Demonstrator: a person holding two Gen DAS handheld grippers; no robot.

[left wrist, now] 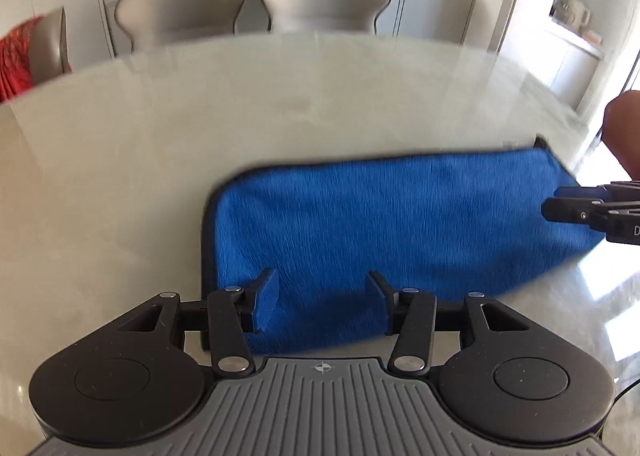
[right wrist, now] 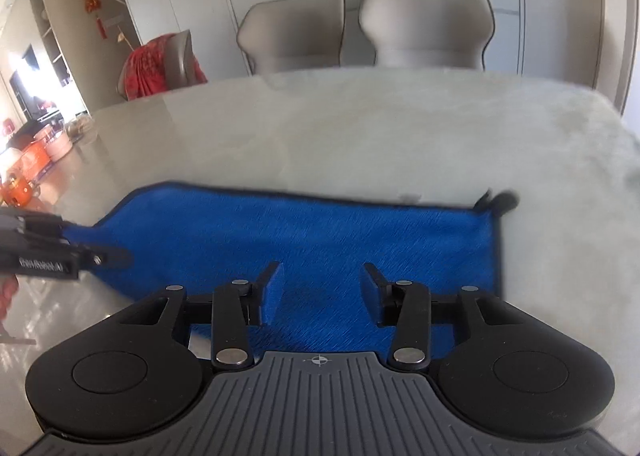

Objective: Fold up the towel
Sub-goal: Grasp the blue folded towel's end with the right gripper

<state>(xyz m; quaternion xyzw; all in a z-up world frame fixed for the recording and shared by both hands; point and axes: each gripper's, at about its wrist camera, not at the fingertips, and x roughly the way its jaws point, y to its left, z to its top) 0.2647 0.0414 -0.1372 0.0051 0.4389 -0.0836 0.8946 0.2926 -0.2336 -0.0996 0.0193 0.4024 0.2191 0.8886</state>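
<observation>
A blue towel (left wrist: 384,224) with dark edging lies flat on the pale marble table (left wrist: 200,116), as a long strip across the near side. My left gripper (left wrist: 320,296) is open above the towel's left end, jaws wide apart and holding nothing. My right gripper (right wrist: 320,292) is open above the towel's (right wrist: 304,240) right end, also holding nothing. Each gripper shows in the other's view at the frame edge: the right one (left wrist: 560,210) and the left one (right wrist: 116,256). A dark hanging loop (right wrist: 500,200) sticks out at the towel's far right corner.
Two grey chairs (right wrist: 360,32) stand behind the far edge of the table (right wrist: 400,128). A third chair draped with red cloth (right wrist: 156,64) stands at the left. White cabinets line the wall behind. Bare tabletop extends beyond the towel.
</observation>
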